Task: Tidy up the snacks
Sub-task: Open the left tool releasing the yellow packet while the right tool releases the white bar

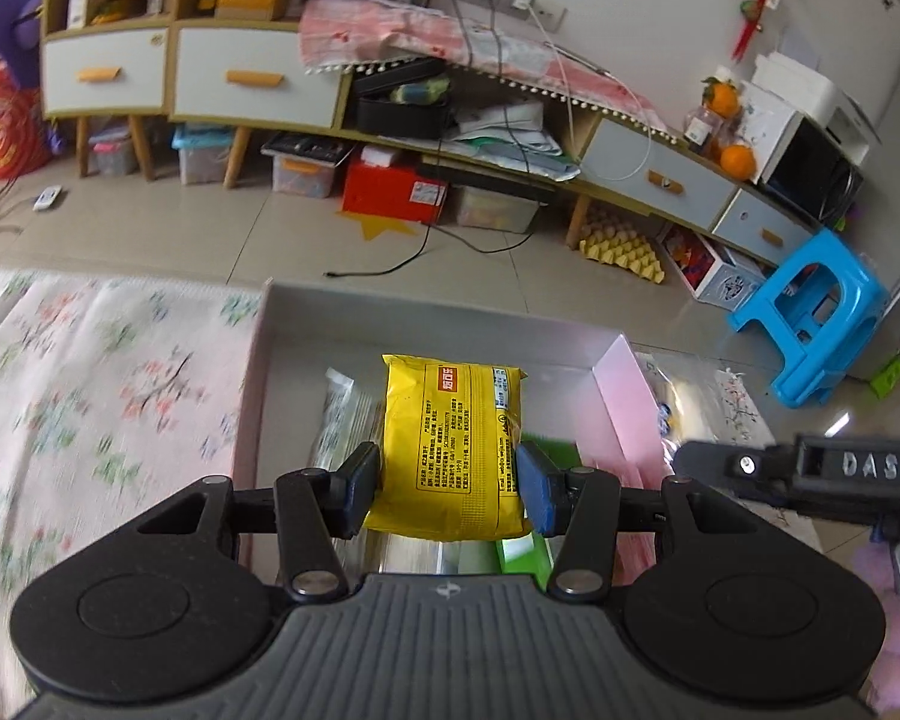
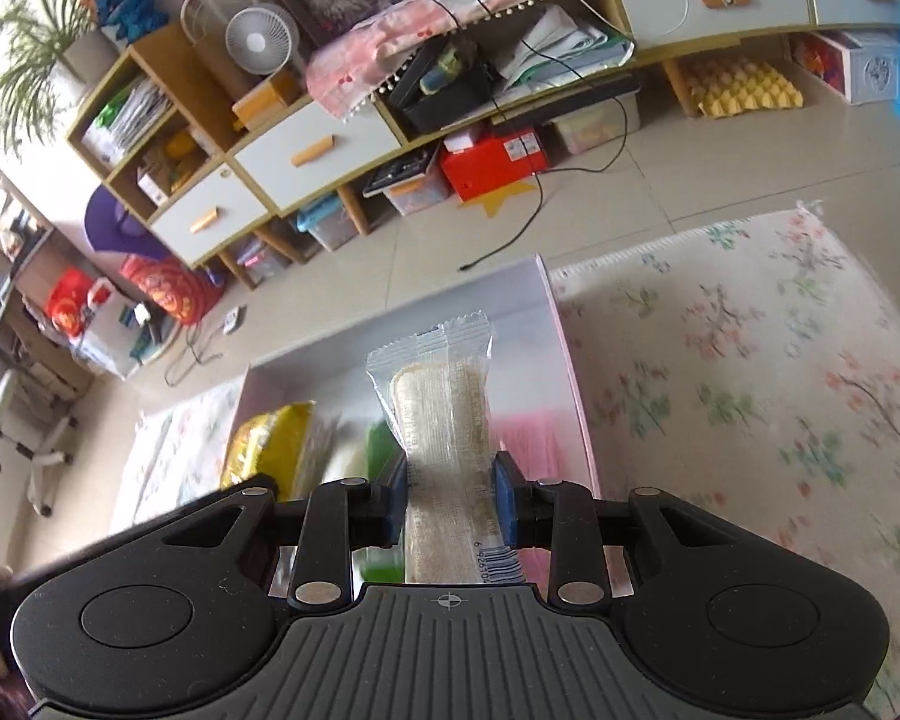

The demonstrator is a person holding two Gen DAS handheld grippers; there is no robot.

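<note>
1. Along the left edge of the table, in the left wrist view, only the floral tablecloth point(image 1: 108, 396) shows; no snack lies on that side, so nothing there needs care.
2. The open white box point(image 1: 450, 309) sits on the table with its far wall toward the floor. Along its left wall lies a clear-wrapped snack point(image 1: 336, 414), with green packets point(image 1: 525, 552) on the floor of the box toward its right wall.
3. The left gripper point(image 1: 447, 489) holds a yellow snack packet point(image 1: 456, 444) by its two long sides, pads pressed in at the lower half. The jaws stand partly apart, clamped on the packet. It hangs above the middle of the box, clear of its floor.
4. To do this step well, I judge the packet should go down flat into bare floor between the clear-wrapped snack and the green packets, and be let go only once it rests.
5. At the right of that view, past the box's pink right wall, the other tool's arm pokes in; the two hands are close, so lower one at a time.
6. In the right wrist view, the right gripper point(image 2: 450, 507) is nearly closed and grips a clear-wrapped rice cracker point(image 2: 441, 420) across its narrow width, over the box toward its right wall.
7. Below it lie pink packets point(image 2: 525, 429). The cracker looks brittle, so I would squeeze no harder and set it down gently beside them.
</note>
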